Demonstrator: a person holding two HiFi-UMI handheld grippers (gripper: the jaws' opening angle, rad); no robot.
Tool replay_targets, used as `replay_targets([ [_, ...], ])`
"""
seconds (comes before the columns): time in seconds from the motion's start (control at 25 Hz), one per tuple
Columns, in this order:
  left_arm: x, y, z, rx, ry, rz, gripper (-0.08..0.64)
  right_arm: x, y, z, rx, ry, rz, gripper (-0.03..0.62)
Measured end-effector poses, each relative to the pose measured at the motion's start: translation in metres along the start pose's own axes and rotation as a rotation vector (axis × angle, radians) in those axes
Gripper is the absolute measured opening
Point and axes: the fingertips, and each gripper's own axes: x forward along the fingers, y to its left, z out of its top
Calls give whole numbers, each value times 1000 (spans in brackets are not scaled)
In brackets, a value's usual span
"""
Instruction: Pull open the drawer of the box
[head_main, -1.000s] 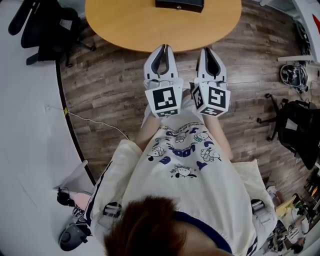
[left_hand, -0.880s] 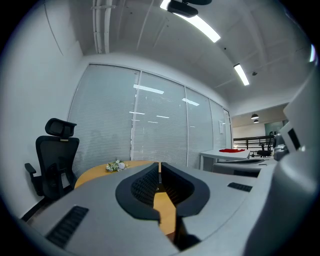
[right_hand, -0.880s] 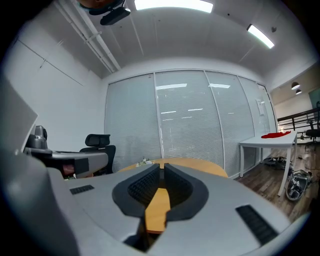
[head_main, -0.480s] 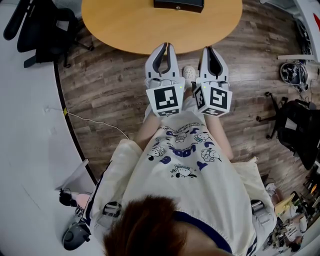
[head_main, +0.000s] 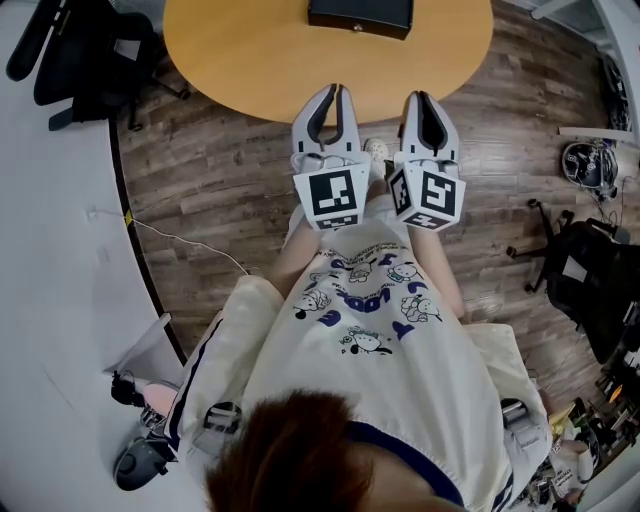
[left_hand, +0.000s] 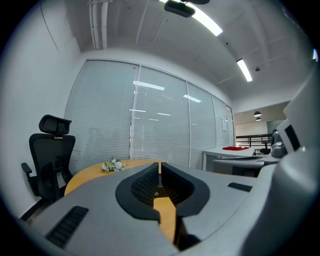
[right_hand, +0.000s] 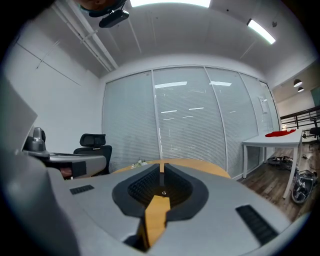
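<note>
both grippers short of the box, drawer not touched yet
left gripper (head_main: 328, 92) and right gripper (head_main: 423, 98) sit side by side at the round table's (head_main: 240, 60) 6 o'clock edge, jaws closed tip to tip, nothing held. black box (head_main: 360, 12) is at the table's 12 o'clock, well apart, with what looks like the drawer knob (head_main: 355, 28) facing me. my worry: closed jaws would bump the knob rather than take it, and an unbraced box could slide instead of the drawer opening.

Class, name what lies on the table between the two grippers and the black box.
Nothing: in the head view only bare wooden table stretches from the left gripper and right gripper to the black box.
</note>
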Motion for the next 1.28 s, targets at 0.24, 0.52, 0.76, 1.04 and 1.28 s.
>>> replay_targets([
  [0.24,34,-8,-1,2,10,25,26,30,-23,0,2,16,23,43],
  [0.52,77,-11,-4,3,32,51,27,72,-44,1,1,37,58,44],
  [0.76,109,-12,-11,-10,53,70,28,105,-59,-1,-5,65,94,44],
  [1.04,143,-15,-21,18,61,93,26,137,-73,-6,-12,89,140,44],
  [1.28,165,-15,-29,1,59,119,28,161,-87,-12,-17,110,166,44],
])
